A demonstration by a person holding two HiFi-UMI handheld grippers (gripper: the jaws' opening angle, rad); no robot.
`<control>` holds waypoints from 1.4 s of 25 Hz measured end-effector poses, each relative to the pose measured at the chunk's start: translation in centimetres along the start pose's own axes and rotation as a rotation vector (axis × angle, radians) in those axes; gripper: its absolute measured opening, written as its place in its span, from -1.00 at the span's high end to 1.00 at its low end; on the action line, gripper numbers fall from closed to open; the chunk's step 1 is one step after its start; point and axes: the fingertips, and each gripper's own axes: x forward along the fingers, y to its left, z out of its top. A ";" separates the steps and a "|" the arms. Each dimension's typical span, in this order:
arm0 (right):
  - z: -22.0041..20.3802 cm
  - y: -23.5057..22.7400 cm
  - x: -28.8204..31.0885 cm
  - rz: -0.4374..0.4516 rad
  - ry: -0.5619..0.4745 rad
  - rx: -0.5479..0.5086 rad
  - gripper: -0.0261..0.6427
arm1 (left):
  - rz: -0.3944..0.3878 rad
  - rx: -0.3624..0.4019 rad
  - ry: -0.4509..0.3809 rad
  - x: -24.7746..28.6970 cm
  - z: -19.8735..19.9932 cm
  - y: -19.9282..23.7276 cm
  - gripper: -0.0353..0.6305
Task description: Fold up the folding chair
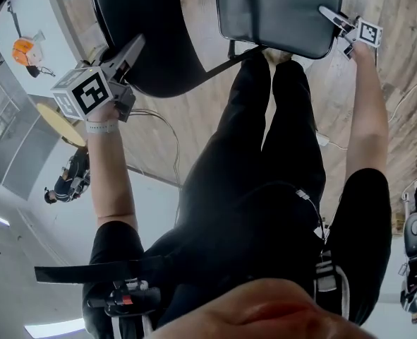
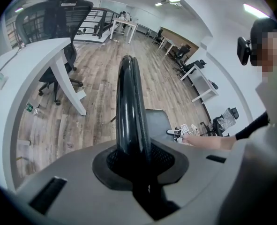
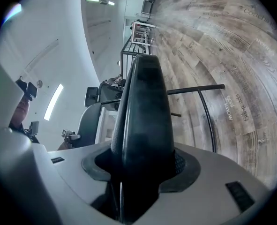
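Folding: swing seat [image 1: 279,9] toward backrest [image 1: 159,48], both hands moving together.
Left claw [image 1: 132,50]: clamped on backrest rim.
Right claw [image 1: 334,16]: clamped on seat edge.

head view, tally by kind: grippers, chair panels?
Grippers: 2 (left gripper, right gripper)
Chair panels: 2 (backrest, seat)
Total: 4
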 end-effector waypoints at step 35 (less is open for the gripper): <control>-6.4 32.3 23.7 0.279 0.369 -0.350 0.25 | 0.048 0.021 -0.163 -15.0 3.0 8.0 0.71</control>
